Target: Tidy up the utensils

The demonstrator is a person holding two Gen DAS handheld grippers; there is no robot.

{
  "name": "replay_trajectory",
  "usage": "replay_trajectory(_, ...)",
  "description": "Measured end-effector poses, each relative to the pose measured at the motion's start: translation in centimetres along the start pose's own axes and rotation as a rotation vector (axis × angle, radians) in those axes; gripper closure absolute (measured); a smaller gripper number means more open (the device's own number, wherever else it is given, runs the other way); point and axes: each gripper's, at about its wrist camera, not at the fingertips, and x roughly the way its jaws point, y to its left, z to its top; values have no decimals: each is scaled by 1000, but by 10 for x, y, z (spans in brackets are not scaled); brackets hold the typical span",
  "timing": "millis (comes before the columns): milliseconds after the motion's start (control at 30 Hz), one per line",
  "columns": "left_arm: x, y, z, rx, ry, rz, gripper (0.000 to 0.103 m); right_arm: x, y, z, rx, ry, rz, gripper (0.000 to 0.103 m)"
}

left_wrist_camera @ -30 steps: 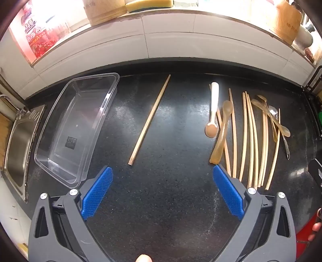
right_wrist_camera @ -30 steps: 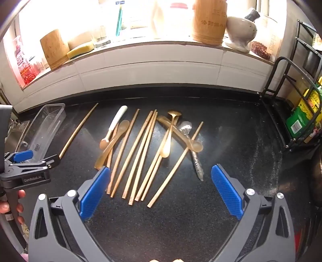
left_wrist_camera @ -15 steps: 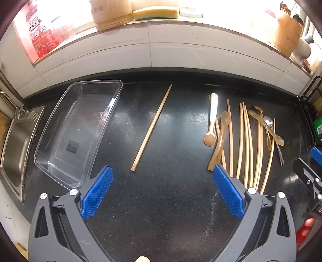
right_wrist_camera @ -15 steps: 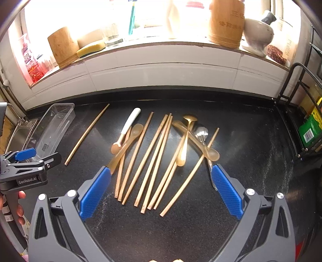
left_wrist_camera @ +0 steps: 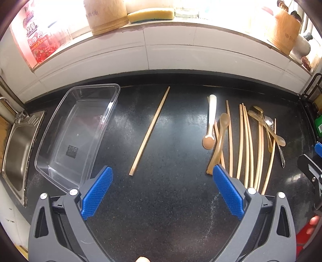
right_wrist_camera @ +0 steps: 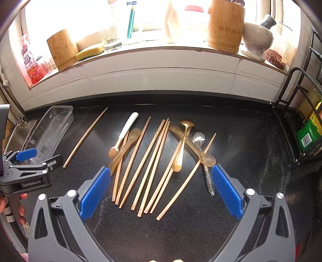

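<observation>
Several wooden chopsticks [right_wrist_camera: 149, 161] lie fanned on the black counter, mixed with a white-handled spoon [right_wrist_camera: 123, 135], amber spoons [right_wrist_camera: 193, 144], a gold spoon [right_wrist_camera: 182, 145] and a steel spoon [right_wrist_camera: 203, 159]. One chopstick [left_wrist_camera: 150, 131] lies apart, beside a clear plastic tray [left_wrist_camera: 74, 131] that holds nothing. My right gripper [right_wrist_camera: 161, 191] hangs open just above the near ends of the pile. My left gripper [left_wrist_camera: 163, 193] is open over bare counter between the tray and the pile. In the right wrist view, the left gripper [right_wrist_camera: 30, 161] shows at the left edge.
A steel sink [left_wrist_camera: 18, 145] sits left of the tray. The white tiled sill behind carries bamboo holders [right_wrist_camera: 225, 26], a sponge [left_wrist_camera: 151, 15], a mortar [right_wrist_camera: 257, 38] and bottles. A black wire rack [right_wrist_camera: 301, 125] with a green box stands at the right.
Both grippers have drawn back and up from the counter, so the utensils and tray sit lower and smaller in view. Nothing was picked up; both stay open.
</observation>
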Motion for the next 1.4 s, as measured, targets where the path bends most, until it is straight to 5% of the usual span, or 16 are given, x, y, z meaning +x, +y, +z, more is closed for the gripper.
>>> replay_trajectory(1400, 0, -7, -5, 35, 8, 7, 6, -3, -1, -3, 6, 9, 5, 6)
